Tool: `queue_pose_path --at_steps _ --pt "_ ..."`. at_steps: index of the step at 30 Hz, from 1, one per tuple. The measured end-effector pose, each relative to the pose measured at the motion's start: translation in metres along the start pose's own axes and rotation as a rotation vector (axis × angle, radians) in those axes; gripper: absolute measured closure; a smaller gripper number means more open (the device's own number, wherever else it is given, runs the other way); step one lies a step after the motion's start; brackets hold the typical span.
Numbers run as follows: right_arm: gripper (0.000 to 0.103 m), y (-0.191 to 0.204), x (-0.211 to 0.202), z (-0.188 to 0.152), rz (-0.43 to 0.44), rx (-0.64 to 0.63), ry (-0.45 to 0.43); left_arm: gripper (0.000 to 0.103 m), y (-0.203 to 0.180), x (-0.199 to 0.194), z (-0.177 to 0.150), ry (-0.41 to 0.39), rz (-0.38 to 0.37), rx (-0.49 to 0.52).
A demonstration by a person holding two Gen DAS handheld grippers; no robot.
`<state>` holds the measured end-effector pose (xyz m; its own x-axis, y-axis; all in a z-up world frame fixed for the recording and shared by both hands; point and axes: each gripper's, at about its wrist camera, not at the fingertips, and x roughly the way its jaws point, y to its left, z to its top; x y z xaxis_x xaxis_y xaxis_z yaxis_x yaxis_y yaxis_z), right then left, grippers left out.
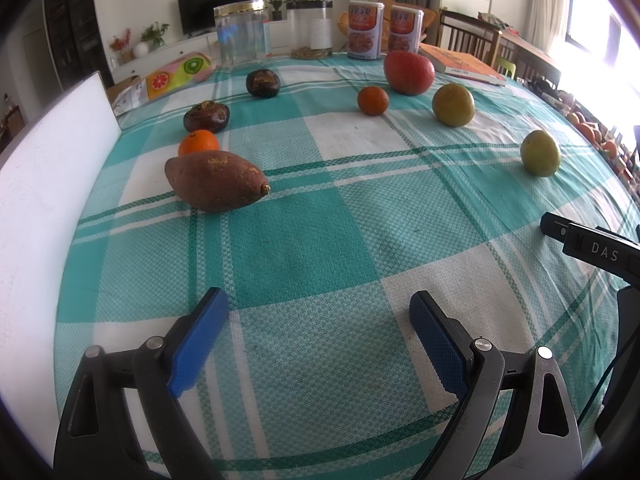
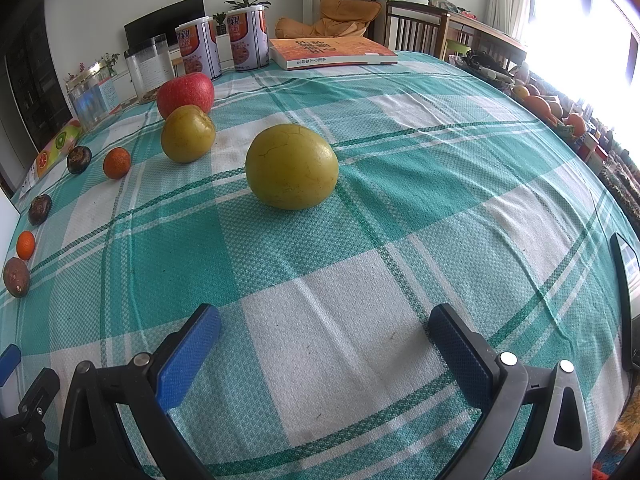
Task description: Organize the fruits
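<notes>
Fruits lie spread over the green-checked tablecloth [image 1: 304, 240]. In the left wrist view a sweet potato [image 1: 216, 180], an orange [image 1: 199, 142] and two dark round fruits [image 1: 206, 117] [image 1: 262, 83] line the left side. A small orange [image 1: 373, 100], a red apple [image 1: 409, 72] and two yellow-green fruits [image 1: 453, 104] [image 1: 540, 153] sit farther right. My left gripper [image 1: 316, 308] is open over bare cloth, holding nothing. My right gripper [image 2: 324, 320] is open too, with the nearer yellow-green fruit [image 2: 292, 166] ahead of it and apart from its fingers.
A white board [image 1: 48, 184] stands along the table's left edge. Two clear jars [image 1: 240, 32], two cans [image 1: 365, 30] and a book [image 2: 332, 54] line the far edge. A fruit-print tray [image 1: 178, 74] lies at the back left. A dark flat object [image 2: 628, 300] sits at the right edge.
</notes>
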<state>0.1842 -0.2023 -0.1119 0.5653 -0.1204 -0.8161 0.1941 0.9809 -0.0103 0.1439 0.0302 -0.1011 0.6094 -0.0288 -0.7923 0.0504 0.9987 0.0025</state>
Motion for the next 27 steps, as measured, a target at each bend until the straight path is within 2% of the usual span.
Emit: queue_pose_path --at_steps 23,24,27 --pt "0.000 0.000 0.000 0.000 0.000 0.000 0.000 0.009 0.001 0.000 0.000 -0.004 -0.009 -0.008" --pt "0.000 0.000 0.000 0.000 0.000 0.000 0.000 0.010 0.005 -0.002 0.000 -0.012 -0.034 -0.029" --pt "0.000 0.000 0.000 0.000 0.000 0.000 0.000 0.010 0.039 -0.014 -0.004 -0.039 -0.203 -0.173"
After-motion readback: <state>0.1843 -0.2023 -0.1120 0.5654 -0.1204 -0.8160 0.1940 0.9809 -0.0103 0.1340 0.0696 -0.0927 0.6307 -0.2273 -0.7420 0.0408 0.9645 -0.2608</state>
